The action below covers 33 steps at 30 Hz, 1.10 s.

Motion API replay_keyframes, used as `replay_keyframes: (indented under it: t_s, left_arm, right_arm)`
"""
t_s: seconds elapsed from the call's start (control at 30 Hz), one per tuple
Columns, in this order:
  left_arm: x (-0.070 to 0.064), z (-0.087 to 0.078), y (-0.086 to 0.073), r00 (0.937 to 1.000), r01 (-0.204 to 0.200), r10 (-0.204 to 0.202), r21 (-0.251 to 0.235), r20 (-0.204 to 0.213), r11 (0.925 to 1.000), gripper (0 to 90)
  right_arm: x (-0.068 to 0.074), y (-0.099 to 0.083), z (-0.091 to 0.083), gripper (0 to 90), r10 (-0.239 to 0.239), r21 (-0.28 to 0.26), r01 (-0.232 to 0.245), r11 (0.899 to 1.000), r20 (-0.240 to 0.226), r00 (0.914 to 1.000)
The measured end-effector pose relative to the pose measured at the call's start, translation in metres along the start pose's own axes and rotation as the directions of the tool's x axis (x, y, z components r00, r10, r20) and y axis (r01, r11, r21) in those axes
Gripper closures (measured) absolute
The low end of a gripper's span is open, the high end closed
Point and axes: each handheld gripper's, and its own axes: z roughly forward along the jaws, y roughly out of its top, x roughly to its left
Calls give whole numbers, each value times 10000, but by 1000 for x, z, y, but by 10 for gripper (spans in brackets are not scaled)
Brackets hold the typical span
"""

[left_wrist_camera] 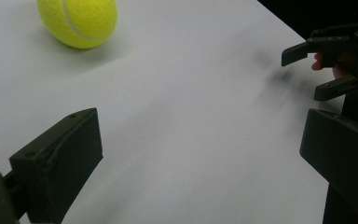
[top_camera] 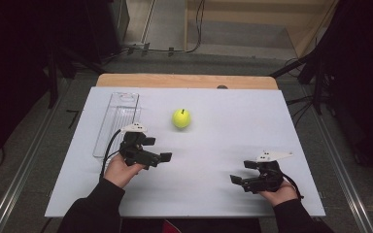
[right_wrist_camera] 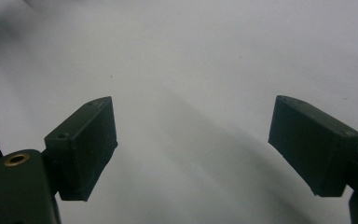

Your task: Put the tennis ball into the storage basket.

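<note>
Nearest the person, the right gripper (top_camera: 241,180) is held low over the white tabletop board (top_camera: 223,204), its black jaws spread wide with nothing between them; the right gripper view shows bare board between the two pads. A little further forward on the other side, the left gripper (top_camera: 161,151) is likewise wide open and empty, angled toward the middle of the table. Beyond it, near but clearly apart, the yellow-green felt tennis ball (top_camera: 181,118) rests on the board; in the left gripper view the ball (left_wrist_camera: 78,21) lies ahead and off to the left of the jaws. Further left lies a long clear plastic tray (top_camera: 117,121), which looks empty. As I judge it, the work has barely begun: the ball is untouched, and reaching, closing and carrying all remain.
</note>
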Motion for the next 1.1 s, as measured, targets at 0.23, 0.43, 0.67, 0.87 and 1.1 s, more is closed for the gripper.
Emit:
replay_keyframes:
  t_s: [0.23,0.43,0.67,0.87,1.1]
  left_arm:
    - [4,3,6,9999,-74,74,57,-147,10000,0]
    - [6,5,12,9996,-118,118,16,-241,9999,0]
    - [8,8,18,9993,-150,146,-91,-336,9998,10]
    - [12,10,22,9992,-33,26,-168,-402,9999,10]
    - [17,15,26,9986,-39,34,-93,-528,9999,10]
  right_arm:
    - [0,0,0,133,-25,38,25,10000,-42,10000]
    - [1,0,1,133,-32,55,32,10000,-38,10000]
    - [0,0,0,133,-34,52,34,10000,-73,10000]
    - [1,0,1,133,-55,56,56,10000,-124,9999]
    - [1,0,1,133,-43,46,44,10000,-117,9999]
